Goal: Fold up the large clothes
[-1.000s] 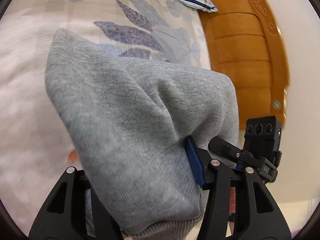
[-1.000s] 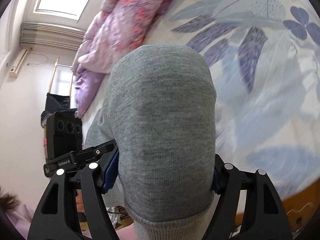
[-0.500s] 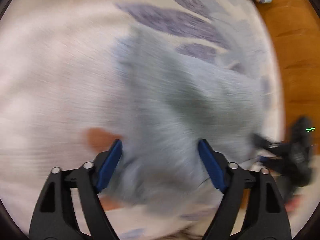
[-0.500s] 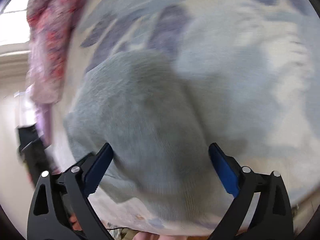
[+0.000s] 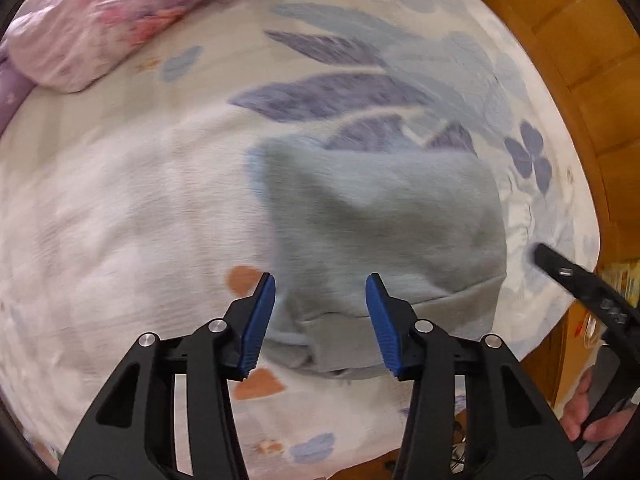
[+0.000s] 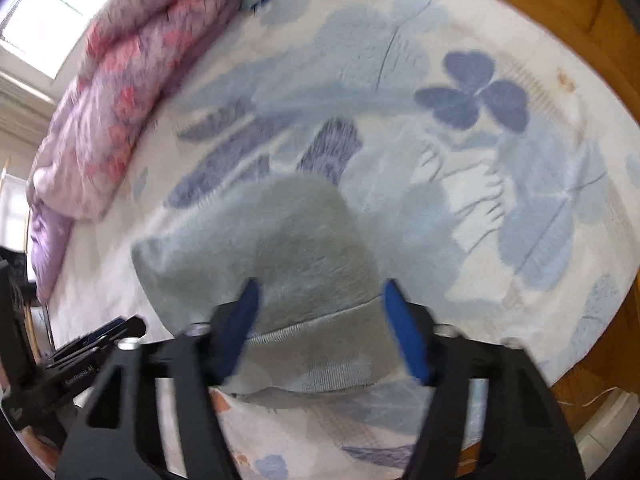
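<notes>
Grey garment [image 5: 380,216] released since earlier frame, now lying folded on bed [image 5: 120,208] near edge. Left tool [image 5: 320,316] and right tool [image 6: 320,320] half-wide, closing, hem between pads, ungripped. Fold judged placed.

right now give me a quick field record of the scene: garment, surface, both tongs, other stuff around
garment: grey sweatshirt, folded bundle, ribbed hem toward the cameras
surface: floral bed sheet, garment lying on it
left tongs: jaws closing, above the hem, pads clear of the cloth
right tongs: jaws closing, over the hem, blurred, pads not pressing
other: pink and purple quilt at the far side; wooden bed frame at the right
hand: holding the other tongs' handle
</notes>
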The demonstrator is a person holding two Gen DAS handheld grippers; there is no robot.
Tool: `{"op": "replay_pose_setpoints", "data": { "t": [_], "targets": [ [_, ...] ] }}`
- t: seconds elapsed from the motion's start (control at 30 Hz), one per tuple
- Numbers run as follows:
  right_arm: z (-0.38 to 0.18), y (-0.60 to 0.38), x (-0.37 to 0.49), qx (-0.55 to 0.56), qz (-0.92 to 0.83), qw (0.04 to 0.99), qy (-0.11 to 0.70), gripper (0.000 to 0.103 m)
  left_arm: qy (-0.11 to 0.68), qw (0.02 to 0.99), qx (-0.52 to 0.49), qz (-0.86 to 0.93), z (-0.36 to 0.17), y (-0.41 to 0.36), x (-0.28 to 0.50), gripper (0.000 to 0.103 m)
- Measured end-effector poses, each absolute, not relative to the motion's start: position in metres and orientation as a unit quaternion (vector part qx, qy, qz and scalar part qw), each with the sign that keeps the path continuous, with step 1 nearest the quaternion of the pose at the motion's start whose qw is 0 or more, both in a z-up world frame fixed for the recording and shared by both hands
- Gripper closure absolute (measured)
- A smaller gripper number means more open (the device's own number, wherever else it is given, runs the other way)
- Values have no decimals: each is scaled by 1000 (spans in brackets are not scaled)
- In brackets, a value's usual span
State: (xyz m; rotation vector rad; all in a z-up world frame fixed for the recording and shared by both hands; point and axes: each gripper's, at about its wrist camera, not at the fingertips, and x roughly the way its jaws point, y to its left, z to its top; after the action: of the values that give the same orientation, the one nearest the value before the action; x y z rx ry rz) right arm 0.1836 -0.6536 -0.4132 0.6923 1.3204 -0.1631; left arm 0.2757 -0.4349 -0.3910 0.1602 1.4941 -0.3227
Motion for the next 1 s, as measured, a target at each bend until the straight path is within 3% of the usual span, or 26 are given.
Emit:
{"op": "replay_pose_setpoints", "data": {
  "t": [0.07,0.23,0.57,0.63,0.77,0.9,0.97,1.0],
  "targets": [
    [-434,-650,195,328,-66,715,614,65,683,709,82,-156,-417,-455,273,58],
    [-469,-639,192,323,-90,697,633,64,709,681,110,-147,-483,-475,259,60],
    [-467,-634,147,371,-114,646,658,63,718,672,125,-134,-471,-450,245,54],
    [-448,-629,137,362,-125,650,656,51,714,676,133,-125,-458,-439,240,49],
    [-387,-605,122,342,-124,690,626,46,698,695,118,-128,-408,-411,231,46],
    [-311,-563,123,293,-116,734,601,44,653,730,134,-152,-338,-387,218,35],
    [-262,-539,118,262,-127,764,576,36,620,754,142,-165,-294,-375,207,34],
    [-249,-529,120,249,-133,774,567,27,600,769,133,-178,-263,-364,200,29]
  ]
}}
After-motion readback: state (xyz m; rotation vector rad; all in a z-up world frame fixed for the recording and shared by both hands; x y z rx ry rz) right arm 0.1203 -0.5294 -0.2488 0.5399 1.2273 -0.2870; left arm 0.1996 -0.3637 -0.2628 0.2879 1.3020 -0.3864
